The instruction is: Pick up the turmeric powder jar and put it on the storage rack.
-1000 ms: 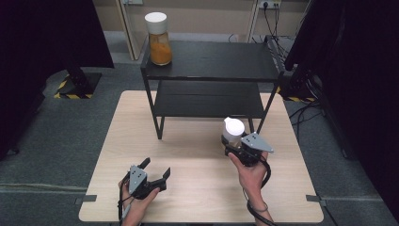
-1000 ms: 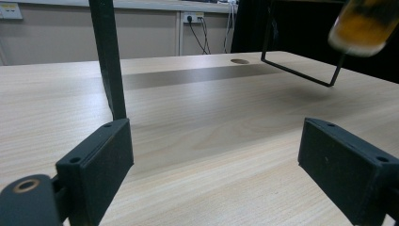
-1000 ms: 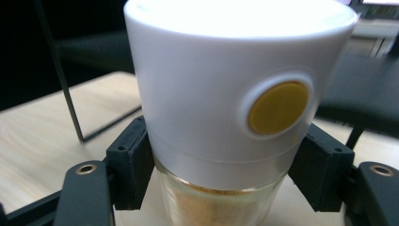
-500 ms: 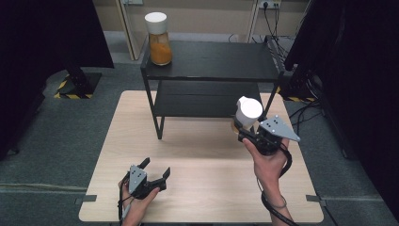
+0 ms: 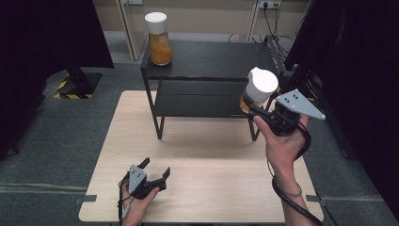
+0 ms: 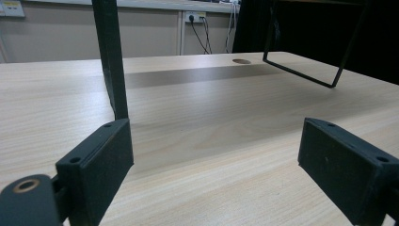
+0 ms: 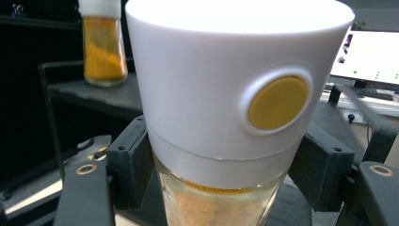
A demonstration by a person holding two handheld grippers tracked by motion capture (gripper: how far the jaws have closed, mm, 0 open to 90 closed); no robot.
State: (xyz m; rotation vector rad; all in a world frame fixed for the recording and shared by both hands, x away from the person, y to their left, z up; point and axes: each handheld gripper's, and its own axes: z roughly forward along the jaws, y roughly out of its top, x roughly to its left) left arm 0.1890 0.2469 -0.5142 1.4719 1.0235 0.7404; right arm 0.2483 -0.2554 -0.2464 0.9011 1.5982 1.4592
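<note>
The worktop (image 5: 207, 160) carries a black two-tier shelf (image 5: 211, 61) at its far side, and the main hazard lies at that shelf's right front corner. The right gripper (image 5: 254, 110) holds a held jar (image 5: 260, 89) (white cap, orange-brown contents) in the air just beside that corner, at about top-tier height; in the right gripper view its jaws are clamped on the glass just below the cap (image 7: 226, 94), one on each side. Because the grip sits high on a smooth glass wall, the jar could probably slide down or tilt between the jaws if the hand swings quickly. A low approach could strike the jar base against the top-tier edge or the corner post, loosening the grip. A second jar (image 5: 159, 40) stands upright at the top tier's left rear corner, well apart, so contact with it appears unlikely unless the held jar is carried far leftward. The left gripper (image 5: 153, 172) rests low on the worktop's near left area, jaws spread wide with nothing between them, and poses little risk.
</note>
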